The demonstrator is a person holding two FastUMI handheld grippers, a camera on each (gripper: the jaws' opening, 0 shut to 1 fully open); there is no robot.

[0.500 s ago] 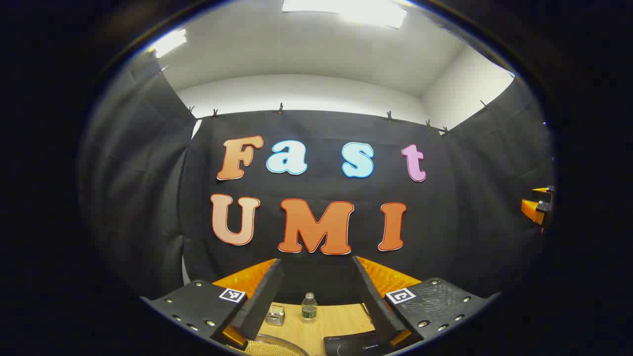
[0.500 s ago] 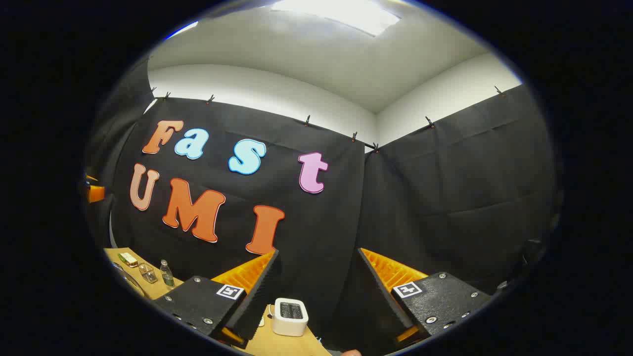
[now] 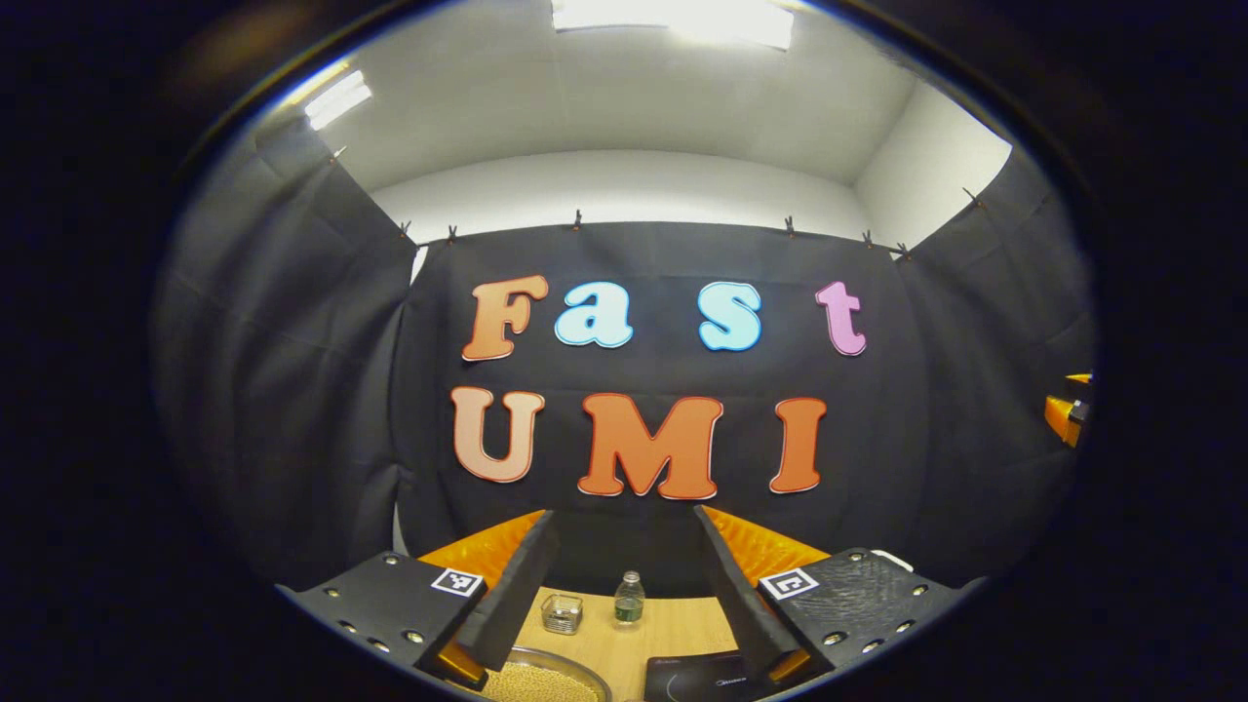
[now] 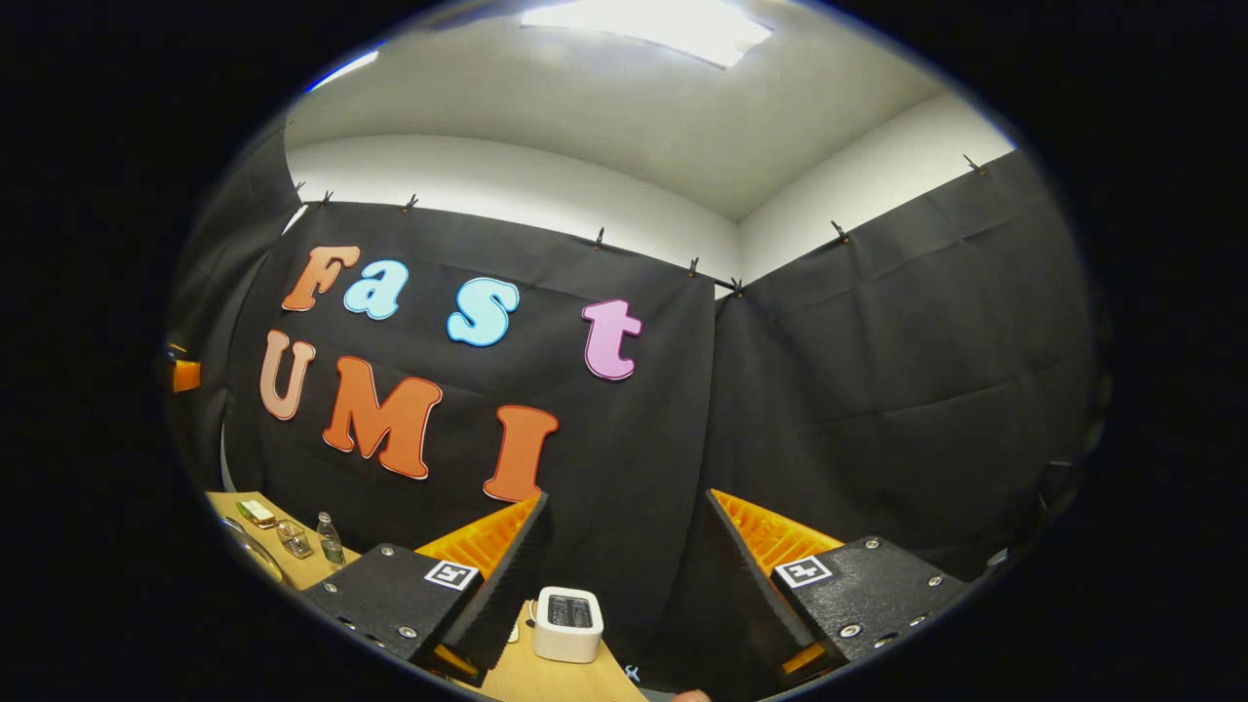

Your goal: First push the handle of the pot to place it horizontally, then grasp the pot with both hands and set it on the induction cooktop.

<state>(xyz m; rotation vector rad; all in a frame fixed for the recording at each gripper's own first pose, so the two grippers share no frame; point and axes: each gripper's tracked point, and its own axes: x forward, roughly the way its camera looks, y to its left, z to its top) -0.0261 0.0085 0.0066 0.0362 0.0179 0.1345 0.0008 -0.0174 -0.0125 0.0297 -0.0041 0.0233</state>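
1. The left tool (image 3: 624,624) points level and a little upward at the booth's back wall; its two fingers stand well apart with nothing between them.
2. The right tool (image 4: 624,624) is likewise spread wide and holds nothing. It faces the corner of the booth.
3. Low in the left gripper view, just beyond the left tool's left finger, a round metal rim filled with small pale beads shows at the bottom edge of the frame. I take this for the pot (image 3: 546,682). Its handle lies outside the frame, so I cannot tell which way its long axis runs.
4. At the bottom edge just right of centre, beside the pot on the desk (image 3: 673,629), lies a dark flat slab, probably the induction cooktop (image 3: 697,678).
5. Farther back on the desk stand a small glass container (image 3: 563,614) and a water bottle (image 3: 629,598).
6. In the right gripper view a white toaster (image 4: 568,624) sits on the desk between that tool's fingers.
7. Judgement: the pot lies below and close in front of the left tool, so that tool seems nearer. Both tools must tip downward before any push on the handle.
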